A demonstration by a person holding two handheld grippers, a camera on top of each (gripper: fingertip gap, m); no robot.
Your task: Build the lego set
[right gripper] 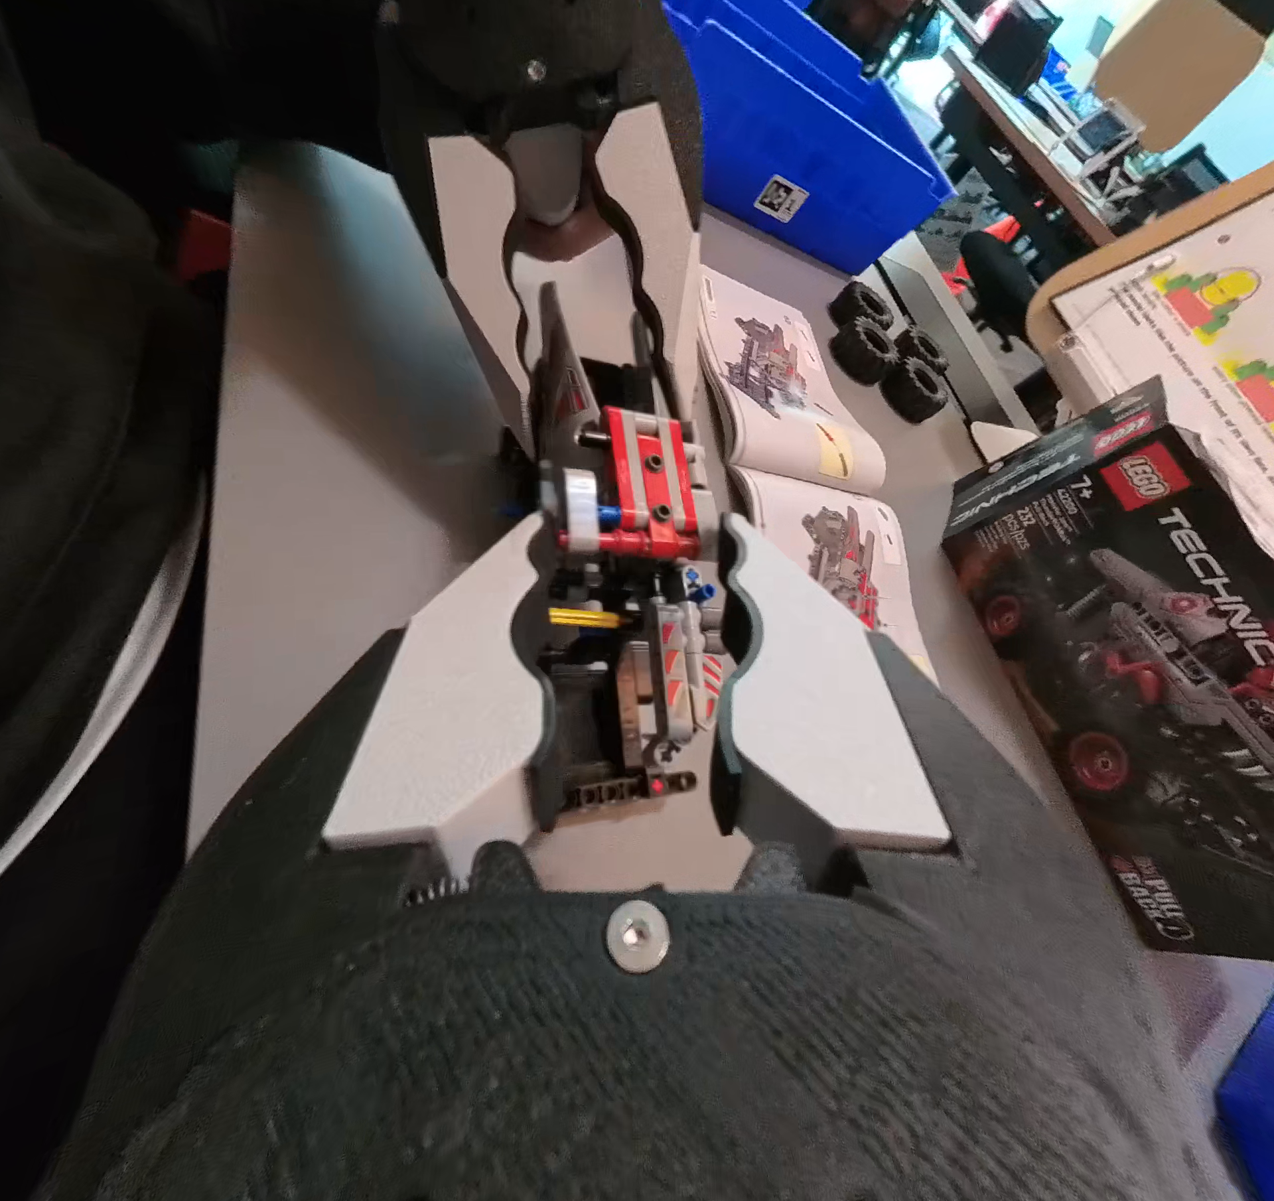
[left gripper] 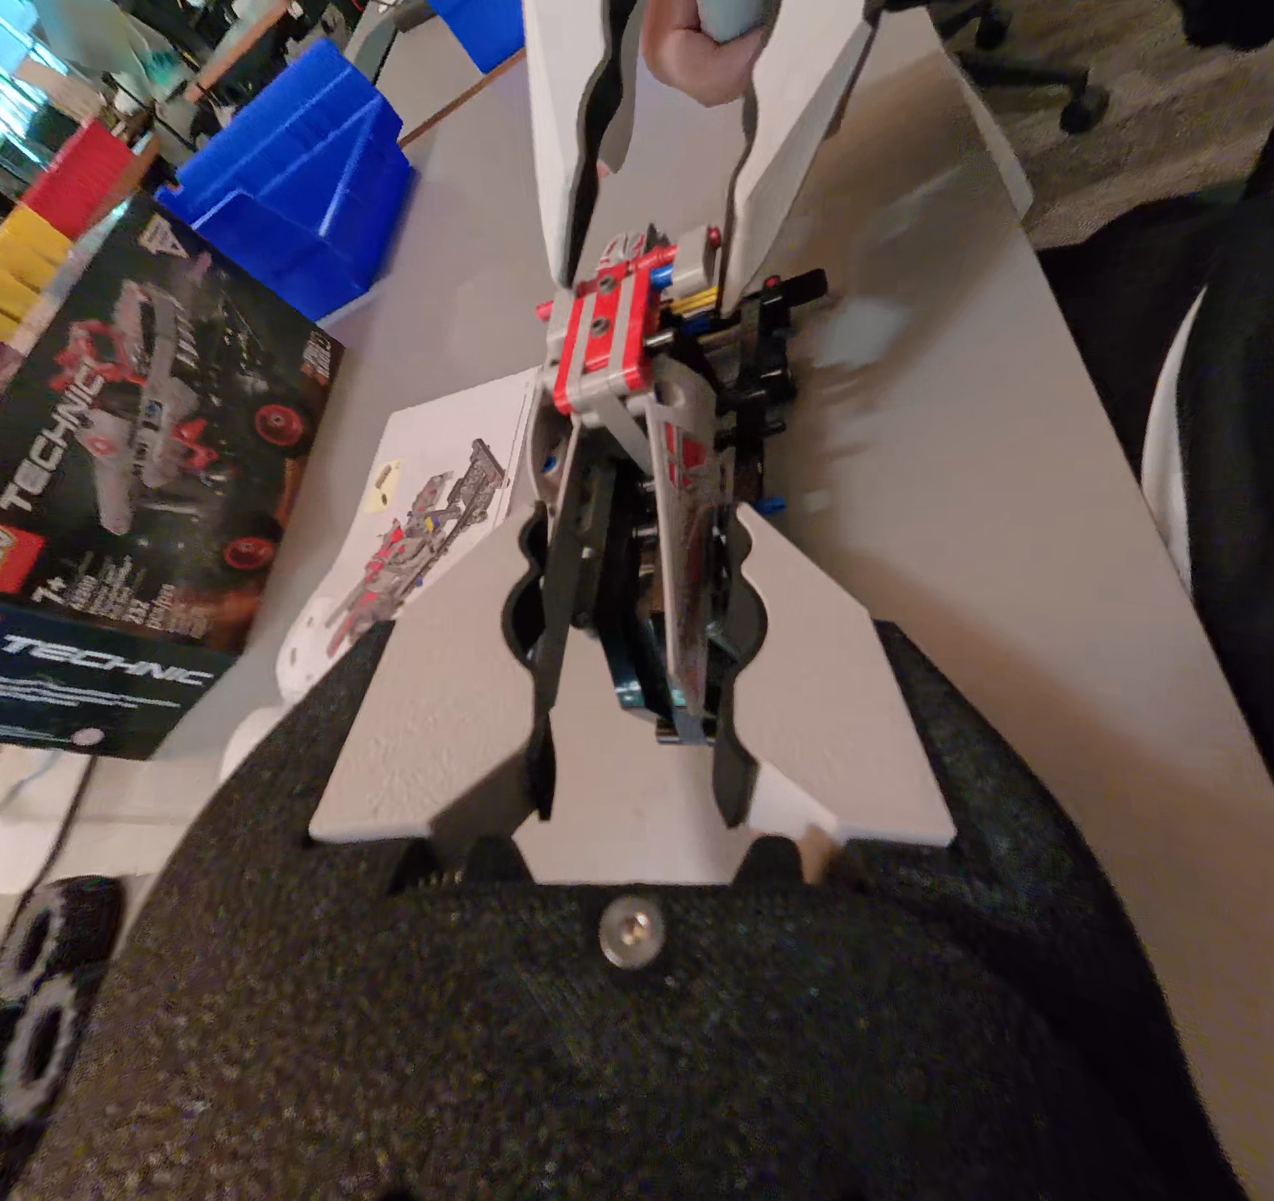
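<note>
The worktop point(right gripper: 331, 340) carries the set's box point(right gripper: 1130, 671), an open instruction booklet point(right gripper: 793, 423), blue bins point(right gripper: 793, 120) and four loose black tyres point(right gripper: 889, 354), none yet fitted, so the build looks only partly done.

The half-built model point(right gripper: 634, 547), a red, grey and black chassis, hangs above the worktop, near the edge on the person's side, held at both ends. The left gripper point(left gripper: 631, 623) has its fingers closed on the long black and grey tail end. The right gripper point(right gripper: 631, 658) has its fingers closed on the other end, around the black frame and striped grey panels.

The main risk is the two grips working against each other: a twist or pull from either side could pop pinned beams apart in the middle, where the red block point(right gripper: 644, 478) sits.

A second risk is slip. The left fingers bear on a thin tapering panel point(left gripper: 686, 534) that could slide or flex out.

Small protruding pins, such as the blue one point(right gripper: 702, 592), could snag a finger edge and pull loose.
</note>
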